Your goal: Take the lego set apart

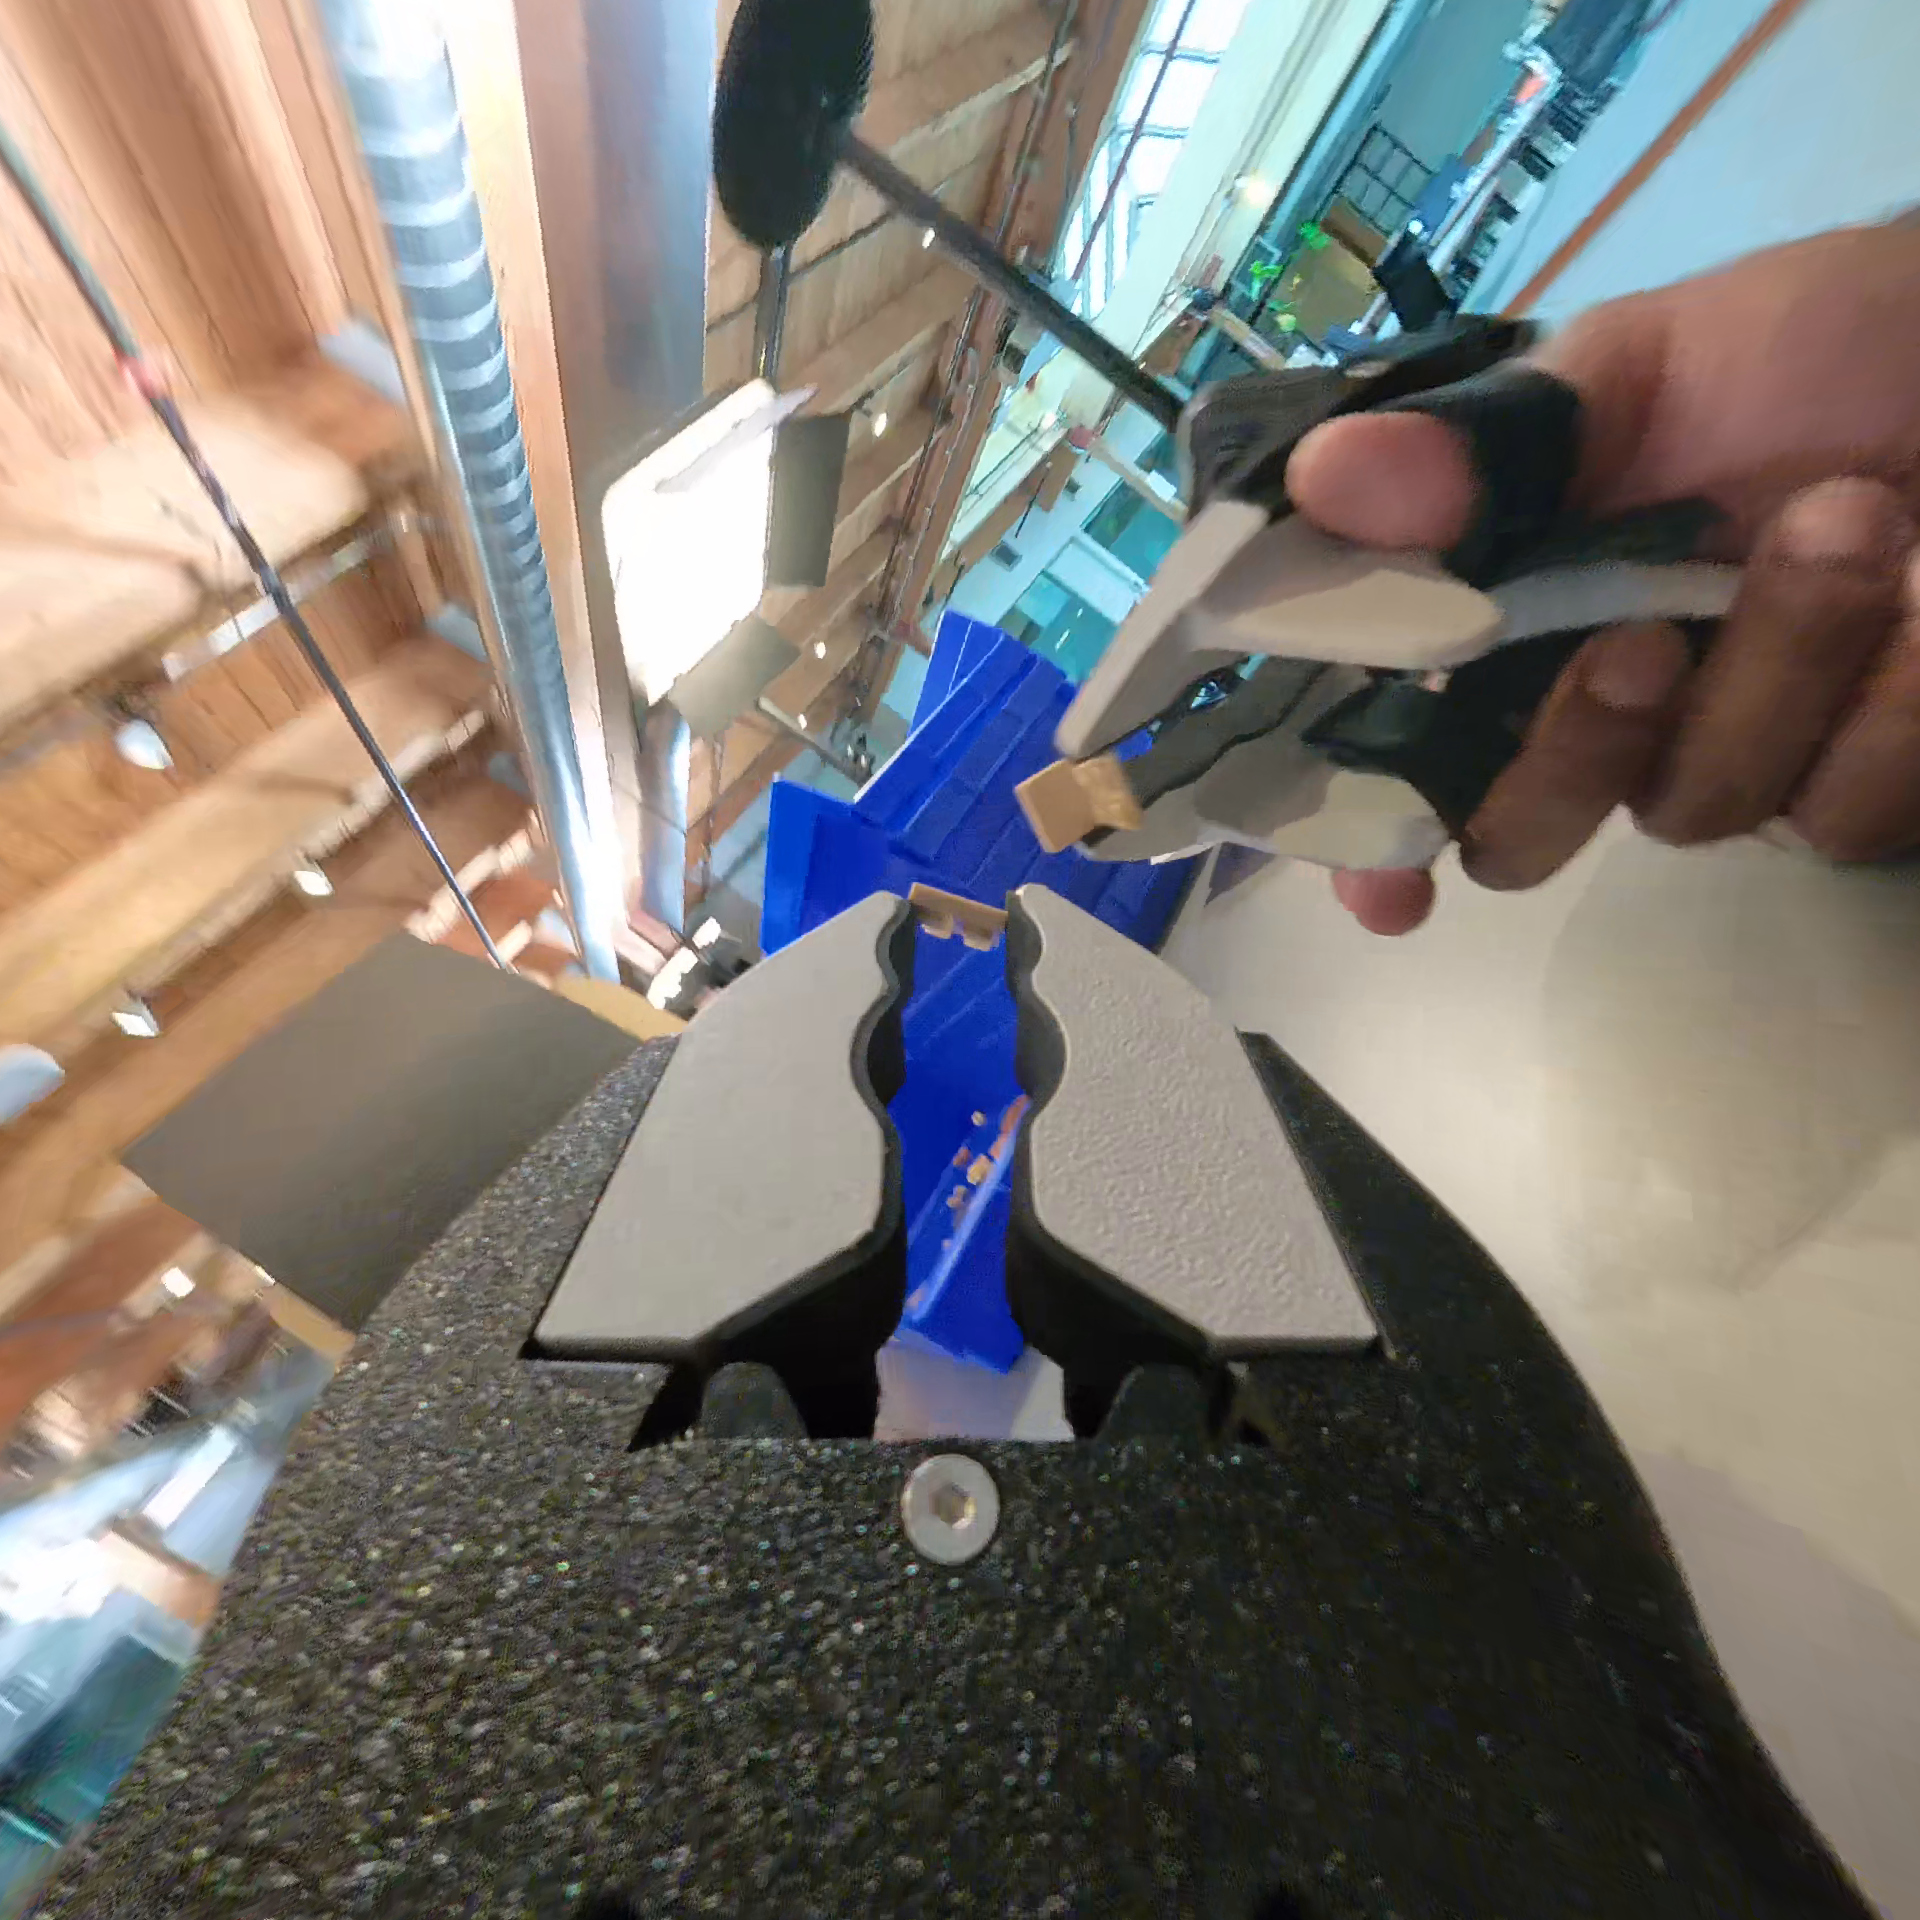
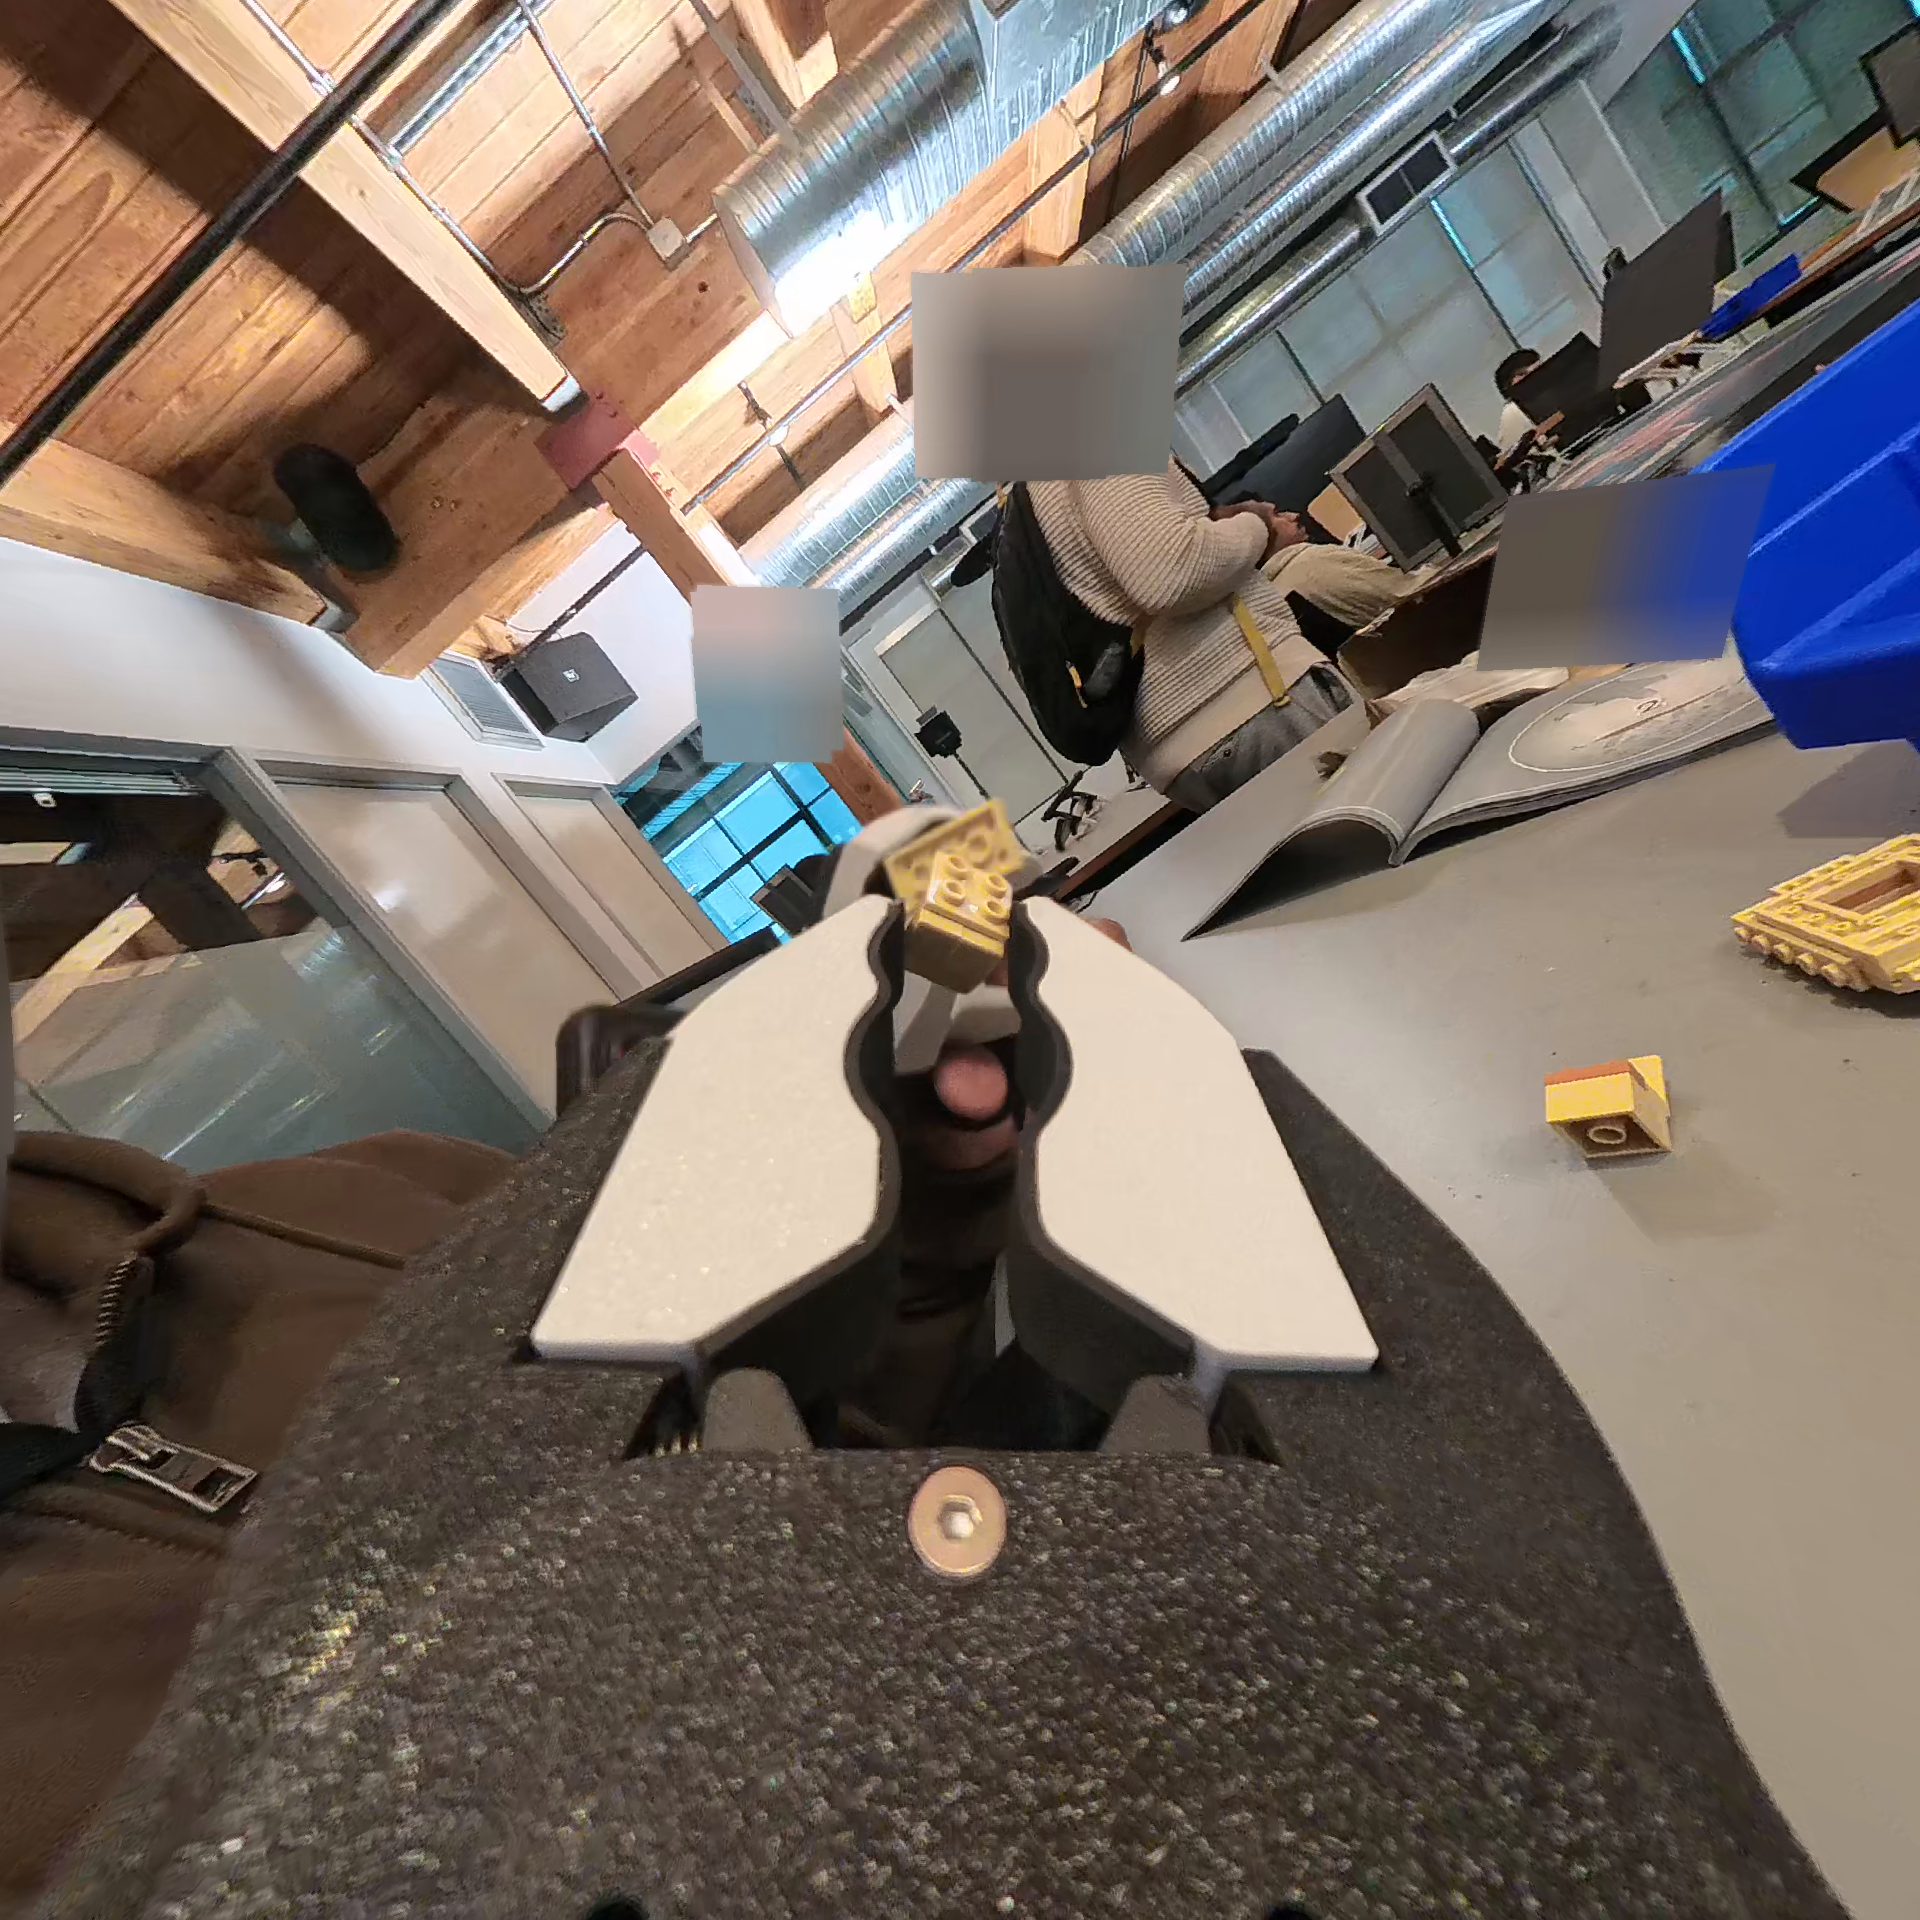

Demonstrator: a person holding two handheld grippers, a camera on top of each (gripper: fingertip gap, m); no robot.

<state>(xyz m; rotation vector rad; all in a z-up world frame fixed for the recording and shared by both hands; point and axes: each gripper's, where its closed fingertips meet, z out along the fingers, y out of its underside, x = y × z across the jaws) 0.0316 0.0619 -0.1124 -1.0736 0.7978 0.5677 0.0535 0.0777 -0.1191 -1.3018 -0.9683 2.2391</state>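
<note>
Above the grey surface [image 2: 1455,1039], near the blue bin [image 1: 966,831], each claw is clamped on a tan piece, left claw [image 1: 956,914] on a thin tan plate [image 1: 956,912], right claw [image 2: 956,925] on a tan brick [image 2: 961,920], lifted clear, studs facing the camera.

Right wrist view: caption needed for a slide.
Right tool grips a tan brick above the grey table, left tool's tan plate just behind.

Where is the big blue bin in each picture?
Left wrist view: the blue bin stands in the middle, behind and between the left gripper fingers.
Right wrist view: the blue bin is at the right edge, on the grey table.
Shared landmark: the tan brick in the right gripper.
</note>
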